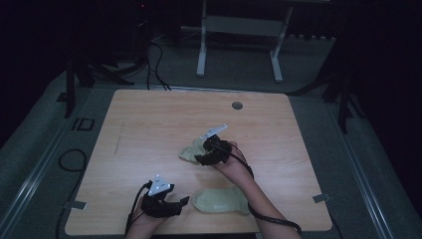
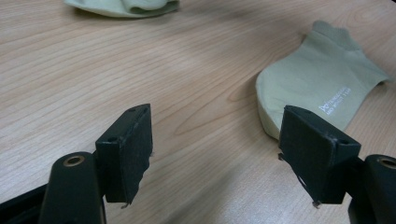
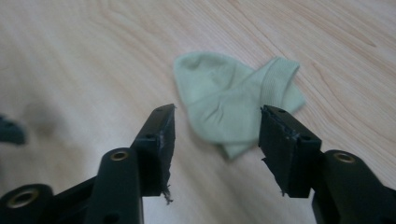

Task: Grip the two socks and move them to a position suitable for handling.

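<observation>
High view: wooden desk (image 1: 149,119) with two pale green socks. Flat sock (image 1: 219,200) near the front edge, just right of the left gripper (image 1: 176,203). Crumpled sock (image 1: 191,151) further back from the flat sock, toward mid-desk, with the right gripper (image 1: 205,152) over or against its right side; contact not clear from here. Finger spread of either gripper hard to judge at this distance. Round hole (image 1: 237,105) in the desk well behind the crumpled sock; metal frame legs (image 1: 201,55) on the floor beyond the far edge.

Left gripper view: fingers (image 2: 128,149) wide apart, bare wood between them, nothing held. Flat sock (image 2: 317,79) just beyond the right-hand finger, lying smooth, small white print visible on it, detail lost from above. Crumpled sock (image 2: 123,7) at the top edge, well behind the flat sock.

Right gripper view: fingers (image 3: 156,140) apart, nothing clamped. Crumpled sock (image 3: 233,100) just beyond the tips, folded over itself, ribbed cuff turned up at its right; near edge reaching into the gap, no pad pressing on it. Dark blurred shape at the left edge, unidentifiable.
</observation>
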{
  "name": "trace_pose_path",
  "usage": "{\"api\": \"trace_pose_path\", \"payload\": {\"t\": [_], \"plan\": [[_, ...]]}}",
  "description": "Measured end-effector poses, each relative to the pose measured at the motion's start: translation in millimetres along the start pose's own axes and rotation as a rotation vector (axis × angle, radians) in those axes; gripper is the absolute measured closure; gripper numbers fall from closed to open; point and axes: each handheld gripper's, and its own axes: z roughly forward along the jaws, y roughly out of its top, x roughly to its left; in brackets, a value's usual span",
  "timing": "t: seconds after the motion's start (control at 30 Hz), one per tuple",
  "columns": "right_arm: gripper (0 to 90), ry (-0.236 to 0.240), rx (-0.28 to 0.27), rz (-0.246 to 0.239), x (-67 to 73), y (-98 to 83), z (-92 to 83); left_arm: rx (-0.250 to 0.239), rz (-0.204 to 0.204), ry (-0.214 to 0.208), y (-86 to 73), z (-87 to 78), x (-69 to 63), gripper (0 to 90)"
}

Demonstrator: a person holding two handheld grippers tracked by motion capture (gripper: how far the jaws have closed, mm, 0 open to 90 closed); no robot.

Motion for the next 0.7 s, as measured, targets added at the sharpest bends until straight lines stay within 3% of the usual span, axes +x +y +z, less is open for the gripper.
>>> {"api": "trace_pose_path", "payload": {"t": [0.13,0.33,0.53,0.6,0.63,0.7], "plan": [[39.1,-0.029,0.019,0.033,-5.4,8.6,20.2,0.030,-0.010,0.033,-0.9,3.1,1.8,17.8],[33.9,-0.069,0.049,0.071,-10.4,17.0,46.6,0.035,-0.004,0.054,-1.5,3.8,2.3,16.4],[34.0,-0.120,0.080,0.039,0.3,13.5,62.8,0.034,-0.004,0.057,-2.5,3.6,4.9,16.5],[43.1,-0.166,0.074,0.003,7.8,11.0,63.1,0.026,-0.007,0.061,-2.3,2.2,6.1,16.5],[45.8,-0.162,0.072,0.000,9.3,10.6,62.6,0.025,-0.005,0.065,-2.2,2.1,6.0,16.5],[62.1,-0.178,0.070,-0.013,11.1,9.9,61.2,0.024,-0.004,0.062,-2.1,2.1,5.5,16.5]]}}
